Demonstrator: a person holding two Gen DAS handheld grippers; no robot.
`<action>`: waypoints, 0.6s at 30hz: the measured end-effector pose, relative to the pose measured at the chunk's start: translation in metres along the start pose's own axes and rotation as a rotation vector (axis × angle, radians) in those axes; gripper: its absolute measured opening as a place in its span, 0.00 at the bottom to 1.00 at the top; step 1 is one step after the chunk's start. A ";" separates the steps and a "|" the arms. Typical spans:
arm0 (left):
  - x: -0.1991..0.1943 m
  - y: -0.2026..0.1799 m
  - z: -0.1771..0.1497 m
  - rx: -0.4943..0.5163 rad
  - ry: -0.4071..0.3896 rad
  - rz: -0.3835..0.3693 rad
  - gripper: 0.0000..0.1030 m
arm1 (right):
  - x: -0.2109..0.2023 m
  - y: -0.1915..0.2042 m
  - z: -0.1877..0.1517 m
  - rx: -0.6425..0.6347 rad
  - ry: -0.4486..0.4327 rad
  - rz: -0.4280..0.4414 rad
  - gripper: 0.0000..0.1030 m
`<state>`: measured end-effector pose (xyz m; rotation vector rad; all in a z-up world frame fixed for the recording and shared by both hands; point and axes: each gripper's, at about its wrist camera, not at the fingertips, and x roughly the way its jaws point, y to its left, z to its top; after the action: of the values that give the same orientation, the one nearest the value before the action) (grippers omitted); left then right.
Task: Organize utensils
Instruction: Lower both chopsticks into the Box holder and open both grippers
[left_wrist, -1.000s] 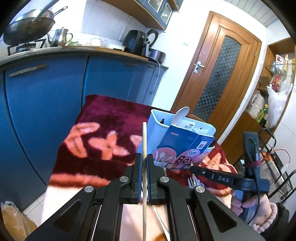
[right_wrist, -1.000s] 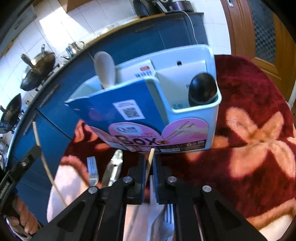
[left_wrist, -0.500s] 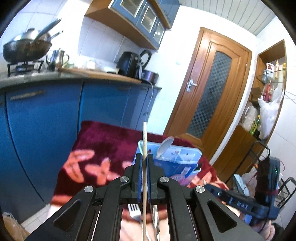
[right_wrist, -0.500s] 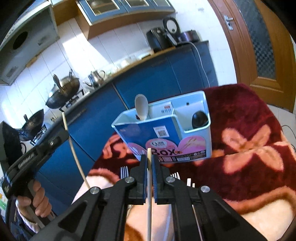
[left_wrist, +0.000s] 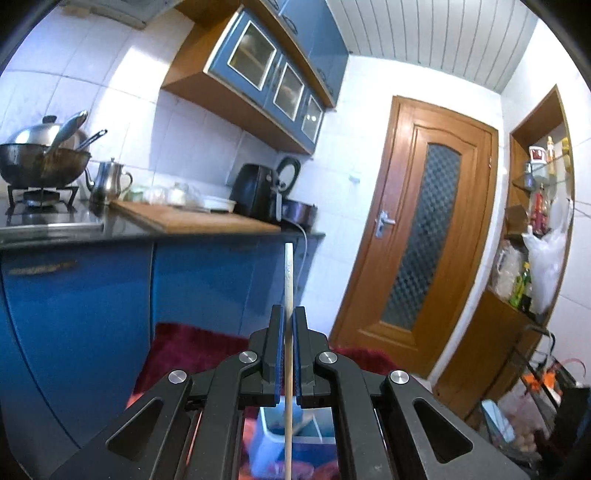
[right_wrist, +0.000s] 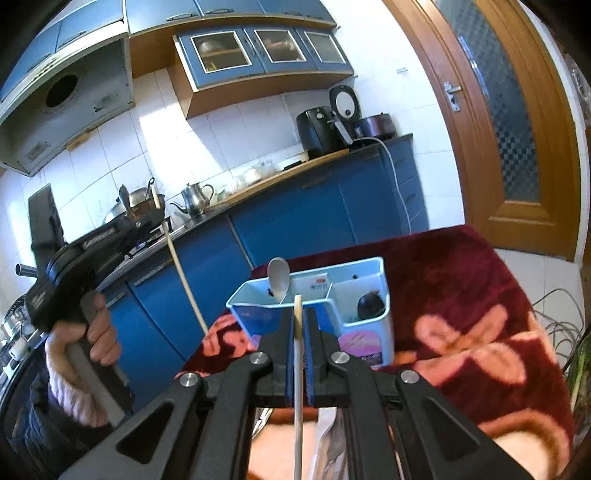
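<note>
Clamped tight on a pale wooden chopstick, the left claw is raised toward the kitchen cupboards, the stick rising straight up between its blue pads. Right claw grips a second chopstick the same way, its tip in line with the light-blue utensil box standing on a maroon flowered blanket. A white spoon stands in the box's left compartment; a dark rounded utensil sits in the right one. From the right wrist view, a hand is seen holding the left claw's handle at the left edge, well apart from the box.
</note>
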<state>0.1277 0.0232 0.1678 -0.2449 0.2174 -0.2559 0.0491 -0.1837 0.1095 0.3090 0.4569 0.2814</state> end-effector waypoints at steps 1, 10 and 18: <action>0.004 0.000 0.003 -0.006 -0.015 0.003 0.04 | -0.001 -0.002 0.002 -0.003 -0.006 -0.002 0.06; 0.044 -0.004 0.000 0.030 -0.058 0.049 0.04 | 0.003 -0.014 0.023 -0.025 -0.066 -0.038 0.06; 0.073 0.010 -0.038 0.003 0.039 0.055 0.04 | 0.011 -0.013 0.056 -0.073 -0.199 -0.096 0.06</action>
<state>0.1899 0.0043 0.1161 -0.2311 0.2621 -0.2066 0.0872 -0.2051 0.1483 0.2406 0.2635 0.1711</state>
